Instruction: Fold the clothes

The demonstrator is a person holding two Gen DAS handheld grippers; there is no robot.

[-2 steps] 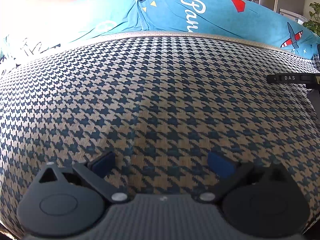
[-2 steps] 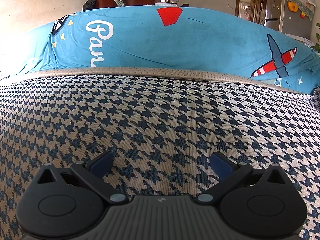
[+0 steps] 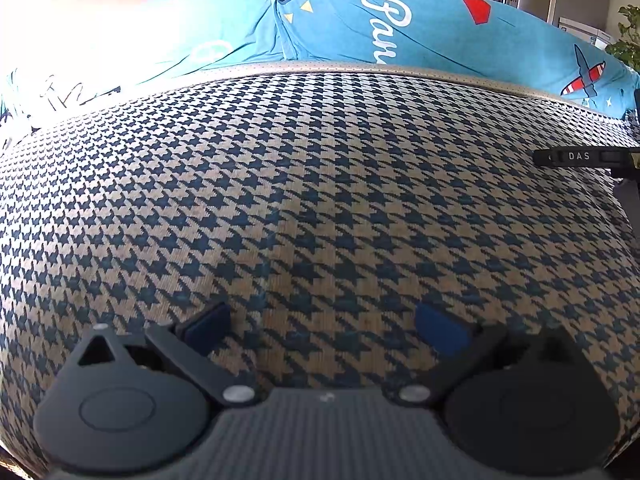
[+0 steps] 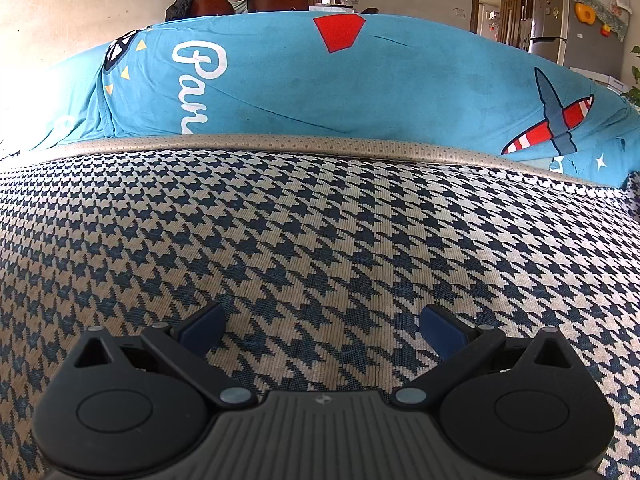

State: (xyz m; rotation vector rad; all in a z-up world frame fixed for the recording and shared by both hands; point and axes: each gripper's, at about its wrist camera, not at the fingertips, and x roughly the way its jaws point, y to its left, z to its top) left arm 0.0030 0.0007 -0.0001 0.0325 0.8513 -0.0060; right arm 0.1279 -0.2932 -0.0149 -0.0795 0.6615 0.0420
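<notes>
Left tool [image 3: 322,330] spread wide, blue pads [image 3: 208,328] apart with nothing between, angled down over the houndstooth cloth [image 3: 320,200] lying flat across the near surface. Right tool [image 4: 322,330] equally wide, gripping nothing, low above the same houndstooth cloth [image 4: 320,240]. Beige dotted band [image 4: 320,146] along the far edge of that cloth. Beyond it, blue printed sheet [image 4: 360,80] with white lettering, a red patch and a striped plane, covering the far surface. A black part marked DAS [image 3: 580,157] at the right edge of the left view. Refrigerator [image 4: 560,20] and doorway far right
</notes>
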